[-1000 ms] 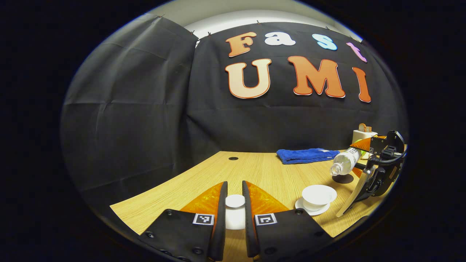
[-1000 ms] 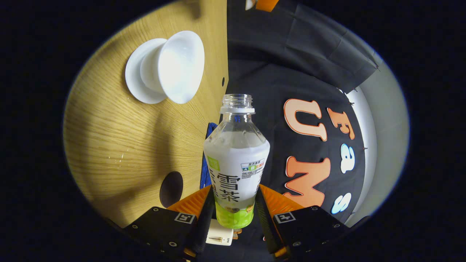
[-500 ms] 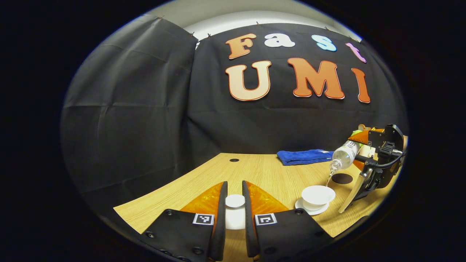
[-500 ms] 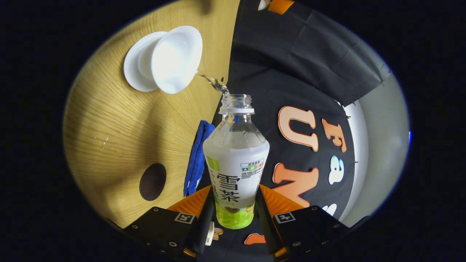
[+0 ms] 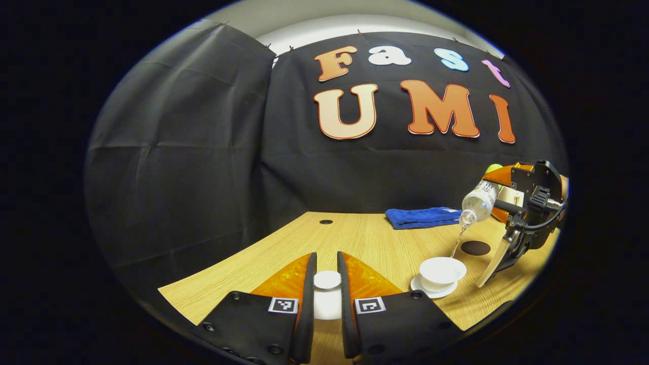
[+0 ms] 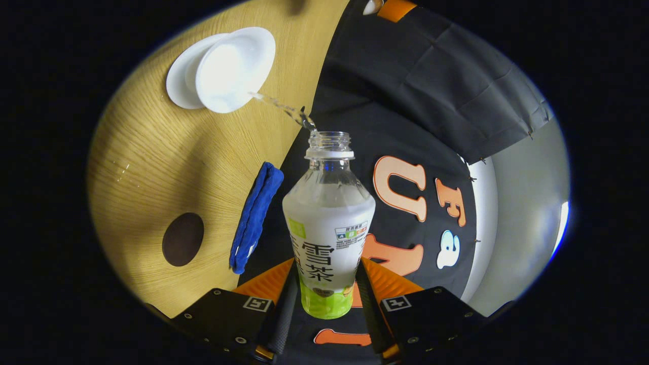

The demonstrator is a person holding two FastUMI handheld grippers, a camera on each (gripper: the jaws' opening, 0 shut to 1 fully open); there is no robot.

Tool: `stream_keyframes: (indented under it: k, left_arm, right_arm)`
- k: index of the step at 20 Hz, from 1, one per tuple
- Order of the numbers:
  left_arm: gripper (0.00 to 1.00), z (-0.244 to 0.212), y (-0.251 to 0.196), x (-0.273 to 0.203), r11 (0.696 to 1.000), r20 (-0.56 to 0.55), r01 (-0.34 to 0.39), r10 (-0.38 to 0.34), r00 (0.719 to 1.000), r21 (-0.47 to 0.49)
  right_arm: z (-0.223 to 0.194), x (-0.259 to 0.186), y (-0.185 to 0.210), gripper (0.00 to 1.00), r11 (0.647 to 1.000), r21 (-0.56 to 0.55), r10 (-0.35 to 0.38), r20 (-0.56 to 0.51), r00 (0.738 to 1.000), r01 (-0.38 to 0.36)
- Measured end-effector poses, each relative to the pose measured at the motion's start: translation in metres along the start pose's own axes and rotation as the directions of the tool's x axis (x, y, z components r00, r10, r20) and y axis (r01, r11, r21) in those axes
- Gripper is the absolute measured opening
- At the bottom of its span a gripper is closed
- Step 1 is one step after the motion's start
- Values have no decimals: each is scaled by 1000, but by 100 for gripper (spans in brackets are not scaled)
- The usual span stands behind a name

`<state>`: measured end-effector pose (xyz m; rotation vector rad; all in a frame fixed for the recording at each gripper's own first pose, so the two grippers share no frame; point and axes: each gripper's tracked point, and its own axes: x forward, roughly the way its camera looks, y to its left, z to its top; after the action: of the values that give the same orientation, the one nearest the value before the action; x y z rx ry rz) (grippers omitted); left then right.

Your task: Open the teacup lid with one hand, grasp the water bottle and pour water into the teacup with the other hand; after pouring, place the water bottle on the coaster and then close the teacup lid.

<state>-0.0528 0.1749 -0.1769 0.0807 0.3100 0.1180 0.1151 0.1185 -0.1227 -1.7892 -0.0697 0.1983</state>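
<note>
right gripper (image 6: 324,299): water bottle (image 6: 328,223) clamped, tilted, water poured into teacup (image 6: 234,68) upper left | left gripper (image 5: 325,294): teacup lid (image 5: 327,280) gripped, bottom centre

In the left gripper view, the teacup lid (image 5: 327,280) sits between the fingers of the left gripper (image 5: 327,276), near and low over the tabletop (image 5: 365,238). To its right the teacup (image 5: 442,269) stands on its saucer (image 5: 431,291). Farther right lies the coaster (image 5: 475,248), with the towel (image 5: 423,217) behind it near the far edge. The water bottle (image 5: 477,202) is tilted above the teacup's right side, held in the right gripper (image 5: 499,195).
</note>
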Motion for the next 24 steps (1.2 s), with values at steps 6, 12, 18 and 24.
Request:
stream_keyframes:
  k: [6, 12, 18, 24]
  left_arm:
    - [27, 0, -1, 1, 1000, -3, 2, -2, 1000, 1]
    - [27, 1, -2, 0, 1000, -5, 10, -10, 1000, -15]
    - [27, 2, -2, -1, 1000, -10, 18, -18, 1000, -11]
    - [27, -2, -3, 2, 1000, -22, 20, -20, 1000, -15]
  right_arm:
    - [3, 3, -9, 64, 999, -42, -20, 23, 1000, 21]
    - [9, 5, -5, 64, 996, -90, -22, 50, 999, 26]
    - [14, 4, -9, 64, 989, -135, -56, 69, 996, 65]
    - [18, 1, -12, 64, 982, -169, -66, 94, 993, 81]
